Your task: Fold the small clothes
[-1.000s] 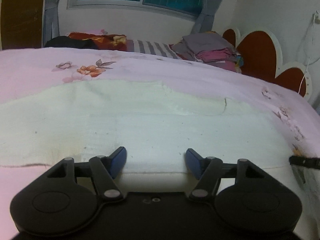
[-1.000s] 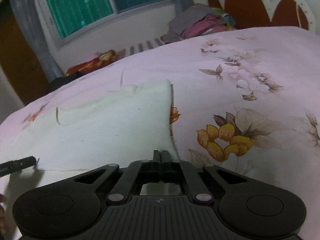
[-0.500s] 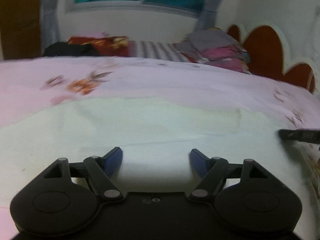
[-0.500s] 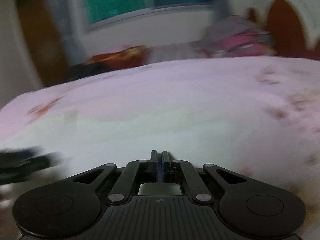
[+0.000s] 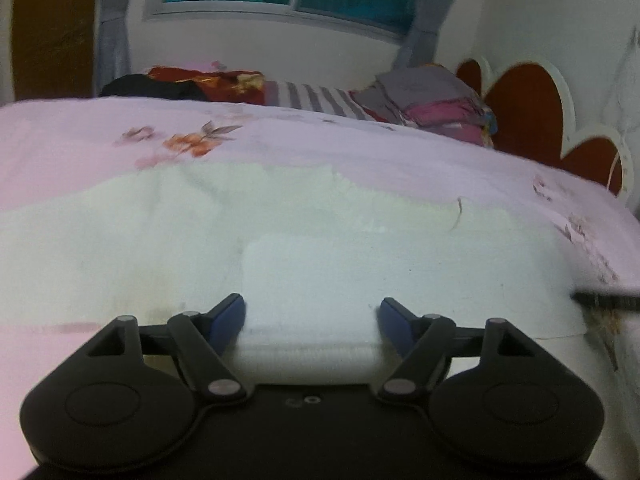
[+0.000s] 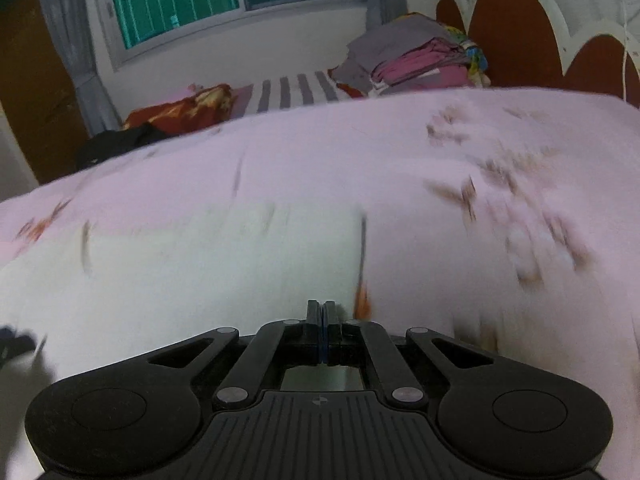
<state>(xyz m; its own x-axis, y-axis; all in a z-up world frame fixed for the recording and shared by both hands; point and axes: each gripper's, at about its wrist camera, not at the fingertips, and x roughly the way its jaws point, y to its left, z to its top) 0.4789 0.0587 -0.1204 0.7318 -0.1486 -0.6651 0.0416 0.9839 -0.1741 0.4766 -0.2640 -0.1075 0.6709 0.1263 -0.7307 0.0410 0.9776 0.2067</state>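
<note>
We see the cloth (image 5: 320, 240) spread flat on the bed (image 5: 360, 152), filling the middle of the left view and the lower left of the right view (image 6: 180, 280). Our left tongs (image 5: 310, 312) have just been opening and stand wide, cloth lying between the pads unpinched. Our right tongs (image 6: 323, 312) are closed at the cloth's right edge; whether they pinch it we cannot tell.

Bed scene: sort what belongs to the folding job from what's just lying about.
Job:
- white garment
- left tool, open
- right tool, shut

Lying about:
- stacked clothes
- red floral cloth
- black cloth
- striped fabric
</note>
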